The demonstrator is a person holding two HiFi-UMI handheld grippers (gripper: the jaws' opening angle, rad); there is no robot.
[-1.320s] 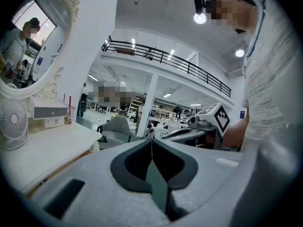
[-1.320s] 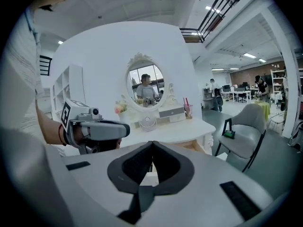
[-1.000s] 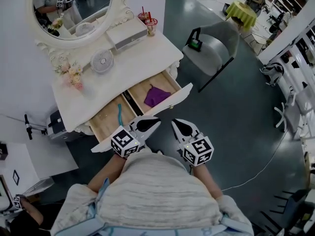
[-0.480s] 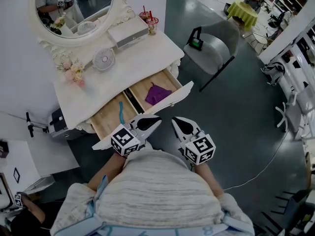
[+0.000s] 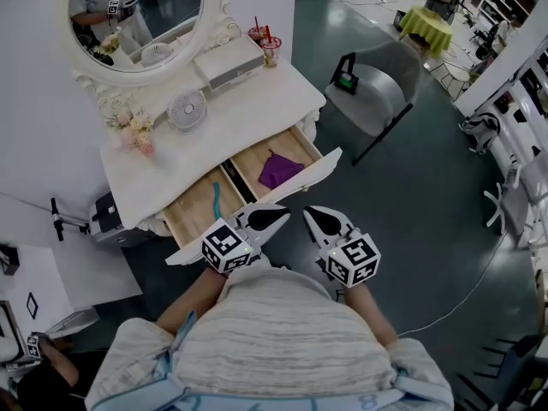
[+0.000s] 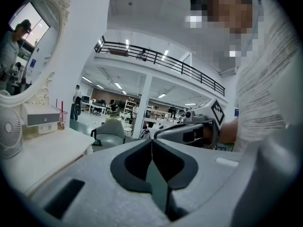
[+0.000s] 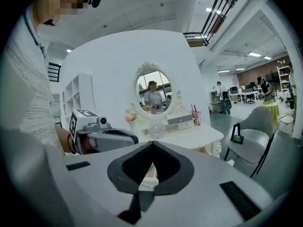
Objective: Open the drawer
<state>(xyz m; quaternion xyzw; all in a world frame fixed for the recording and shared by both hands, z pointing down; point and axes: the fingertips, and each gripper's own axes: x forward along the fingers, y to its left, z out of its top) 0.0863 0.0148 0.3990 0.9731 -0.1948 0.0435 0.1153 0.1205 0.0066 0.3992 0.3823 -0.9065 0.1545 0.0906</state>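
The white dressing table (image 5: 248, 110) has its wide drawer (image 5: 317, 168) pulled out. The drawer's wooden inside is split in two. A purple cloth (image 5: 276, 169) lies in the right compartment and a teal strip (image 5: 216, 197) in the left one. My left gripper (image 5: 279, 215) hovers just in front of the drawer's white front panel, shut and empty. Beside it on the right, my right gripper (image 5: 312, 215) is also shut on nothing. In the left gripper view the left gripper (image 6: 151, 142) shows its jaws pressed together. The right gripper view shows the same of the right gripper (image 7: 151, 144).
On the tabletop stand a small fan (image 5: 187, 108), pink flowers (image 5: 137, 133), a white box (image 5: 229, 62) and two cups (image 5: 270, 48) below an oval mirror (image 5: 137, 11). A grey chair (image 5: 381, 88) stands to the right. A black device (image 5: 107, 217) sits left of the table.
The head view has drifted slightly. Both grippers stay shut in front of the drawer, which stands as far out as before.
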